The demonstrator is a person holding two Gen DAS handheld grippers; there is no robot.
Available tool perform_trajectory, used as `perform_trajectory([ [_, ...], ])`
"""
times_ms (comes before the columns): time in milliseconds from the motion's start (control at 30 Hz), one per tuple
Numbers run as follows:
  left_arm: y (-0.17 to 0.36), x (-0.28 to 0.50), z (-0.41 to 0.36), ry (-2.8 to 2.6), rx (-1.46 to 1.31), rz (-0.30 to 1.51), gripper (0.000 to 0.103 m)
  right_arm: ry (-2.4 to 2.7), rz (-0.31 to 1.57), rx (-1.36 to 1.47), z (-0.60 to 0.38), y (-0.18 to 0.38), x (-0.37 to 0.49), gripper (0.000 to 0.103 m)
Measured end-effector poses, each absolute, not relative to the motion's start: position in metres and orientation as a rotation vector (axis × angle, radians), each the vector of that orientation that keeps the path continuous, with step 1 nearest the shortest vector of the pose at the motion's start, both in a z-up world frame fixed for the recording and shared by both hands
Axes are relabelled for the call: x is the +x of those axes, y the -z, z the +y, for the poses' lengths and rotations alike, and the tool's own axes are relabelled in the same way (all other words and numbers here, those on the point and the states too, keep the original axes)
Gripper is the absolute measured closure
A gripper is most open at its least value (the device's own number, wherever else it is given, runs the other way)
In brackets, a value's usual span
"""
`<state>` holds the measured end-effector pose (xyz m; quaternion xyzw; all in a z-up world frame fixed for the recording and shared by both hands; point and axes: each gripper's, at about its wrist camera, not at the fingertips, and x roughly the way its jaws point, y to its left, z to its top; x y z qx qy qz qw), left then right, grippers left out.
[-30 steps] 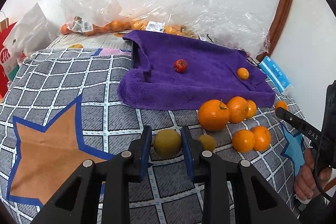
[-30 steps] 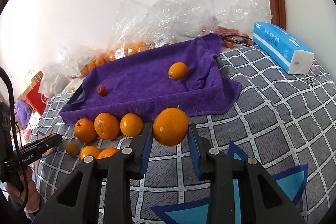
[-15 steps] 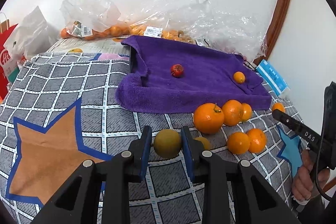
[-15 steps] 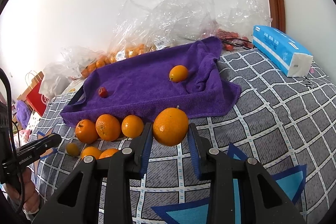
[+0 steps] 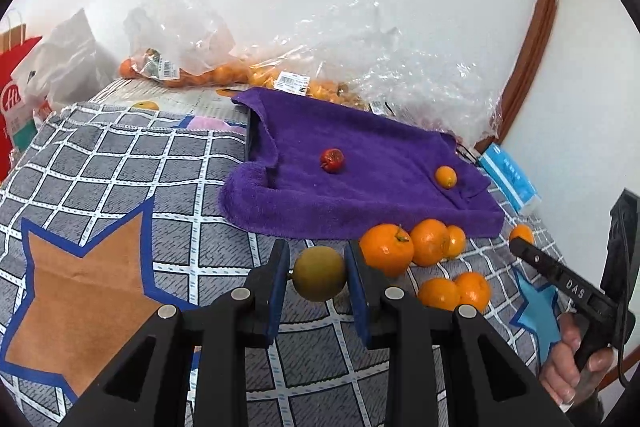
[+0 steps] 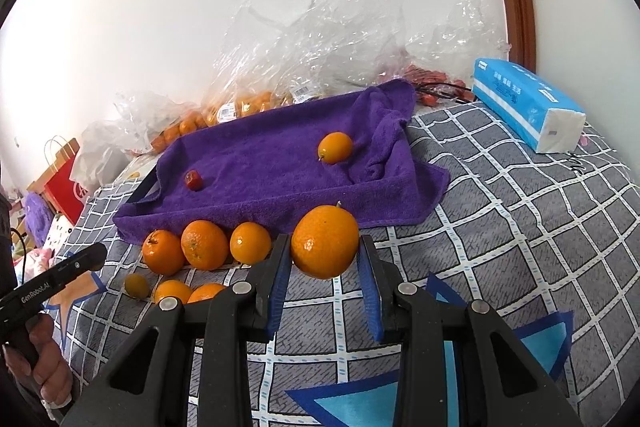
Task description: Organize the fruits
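My left gripper (image 5: pixel 318 277) is shut on a yellow-green fruit (image 5: pixel 319 279), held above the checked cloth. My right gripper (image 6: pixel 324 263) is shut on a large orange (image 6: pixel 325 242), held just in front of the purple towel tray (image 6: pixel 280 195). The tray holds a small red fruit (image 6: pixel 193 179) and a small orange fruit (image 6: pixel 335 147); it also shows in the left wrist view (image 5: pixel 360 195). Three oranges (image 6: pixel 204 245) lie in a row along the tray's front edge, with two more oranges (image 6: pixel 188 291) and a small yellowish fruit (image 6: pixel 137 286) in front of them.
Clear plastic bags of oranges (image 6: pixel 248 103) lie behind the tray against the wall. A blue tissue pack (image 6: pixel 528 107) lies at the right. A red paper bag (image 5: pixel 16 107) and white bag stand at the far left. The checked cloth (image 5: pixel 120 187) covers the surface.
My left gripper has lifted the yellow-green fruit off the cloth and moved toward the tray. The right gripper has edged slightly closer to the tray with the orange.
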<state>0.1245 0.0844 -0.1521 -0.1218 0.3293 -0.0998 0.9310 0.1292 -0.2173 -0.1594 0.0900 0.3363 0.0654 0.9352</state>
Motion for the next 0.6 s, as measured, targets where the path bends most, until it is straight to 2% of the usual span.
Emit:
perform_trajectory([
  [600,0.1523,0.1264,0.0875,0.202,-0.281,0.658,0.076,-0.155,0.708,0.167,-0.2137,0.1622,0.1335,0.070],
])
